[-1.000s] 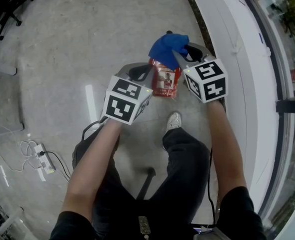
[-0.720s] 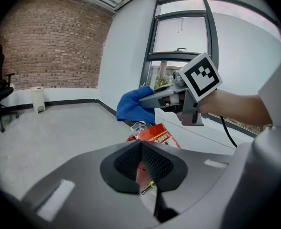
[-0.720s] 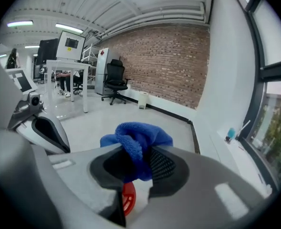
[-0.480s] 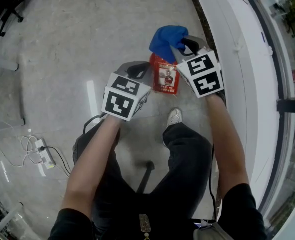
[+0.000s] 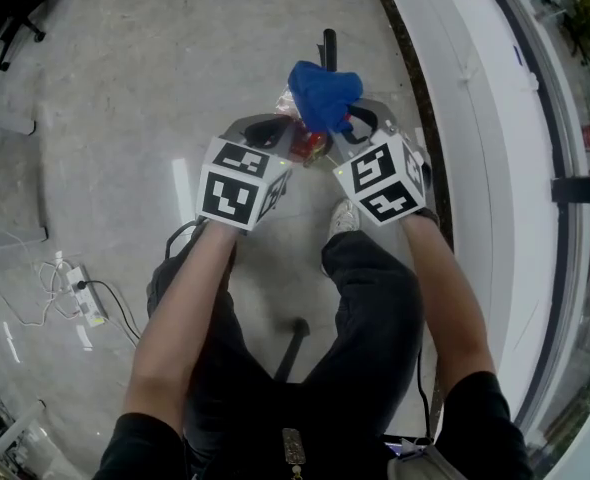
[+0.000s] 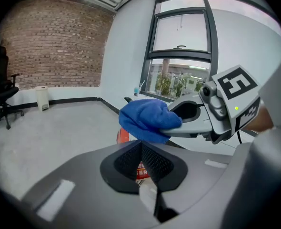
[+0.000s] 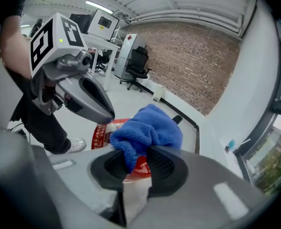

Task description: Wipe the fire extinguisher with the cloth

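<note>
Extinguisher (image 5: 310, 146) sits on the shiny grey floor (image 5: 155, 88) between our tools, with the cloth (image 5: 323, 95) over its top. Our right tool (image 5: 343, 120) is closing on the cloth, and the left tool (image 5: 283, 134) has its jaws together just beside. Brick wall (image 6: 55, 42) and big window (image 6: 183, 56) around us.

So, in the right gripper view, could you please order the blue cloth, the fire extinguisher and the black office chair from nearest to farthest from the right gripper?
1. The blue cloth, between the closing jaws of the right gripper.
2. The fire extinguisher, just beyond it and lower.
3. The black office chair, far back by the brick wall.
</note>
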`<state>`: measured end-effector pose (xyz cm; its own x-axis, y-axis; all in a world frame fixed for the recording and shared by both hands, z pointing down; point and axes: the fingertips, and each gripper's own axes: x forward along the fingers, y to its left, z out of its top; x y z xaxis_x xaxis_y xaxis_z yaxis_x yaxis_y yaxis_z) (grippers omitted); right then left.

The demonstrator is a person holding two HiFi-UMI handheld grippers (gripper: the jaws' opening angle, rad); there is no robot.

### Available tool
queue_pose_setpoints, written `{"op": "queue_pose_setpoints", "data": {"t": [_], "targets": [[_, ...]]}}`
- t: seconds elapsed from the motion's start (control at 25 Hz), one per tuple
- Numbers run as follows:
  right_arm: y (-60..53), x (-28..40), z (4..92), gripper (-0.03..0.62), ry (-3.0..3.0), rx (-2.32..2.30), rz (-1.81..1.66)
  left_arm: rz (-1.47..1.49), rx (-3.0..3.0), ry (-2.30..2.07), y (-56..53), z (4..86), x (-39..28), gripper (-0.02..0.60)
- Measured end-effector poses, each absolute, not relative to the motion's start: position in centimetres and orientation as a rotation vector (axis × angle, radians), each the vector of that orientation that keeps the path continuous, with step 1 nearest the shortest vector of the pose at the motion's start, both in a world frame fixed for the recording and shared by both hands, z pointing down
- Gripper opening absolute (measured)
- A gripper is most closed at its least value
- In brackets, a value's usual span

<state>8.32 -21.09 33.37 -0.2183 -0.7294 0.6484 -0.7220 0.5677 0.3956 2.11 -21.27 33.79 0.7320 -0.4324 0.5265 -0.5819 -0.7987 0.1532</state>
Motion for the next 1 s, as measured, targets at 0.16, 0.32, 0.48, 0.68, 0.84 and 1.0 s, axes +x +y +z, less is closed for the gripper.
{"op": "queue_pose_setpoints", "data": {"t": [0.16,0.32,0.48,0.68,0.84,1.0], "targets": [[-18.9,8.2,34.2,0.040,-1.983,1.165,0.012,0.687,2.622,-0.810,-19.5,33.9,1.7,0.006],[-17.8,8.6,33.4,0.031,-2.027,1.229,0.021,0.686,2.616,-0.825,-17.8,34.0,1.2,0.006],[-17.0,8.9,31.7,0.026,-2.067,1.279,0.004,0.690,2.615,-0.826,-16.7,34.1,1.2,0.006],[-14.7,9.0,29.6,0.025,-2.104,1.300,-0.022,0.694,2.622,-0.817,-15.7,33.6,1.6,0.006],[-13.1,9.5,27.8,0.024,-2.135,1.302,-0.067,0.686,2.641,-0.817,-15.5,32.6,2.9,0.006],[-11.4,10.5,26.8,0.023,-2.133,1.307,-0.094,0.690,2.656,-0.802,-14.9,32.3,3.9,0.006]]}}
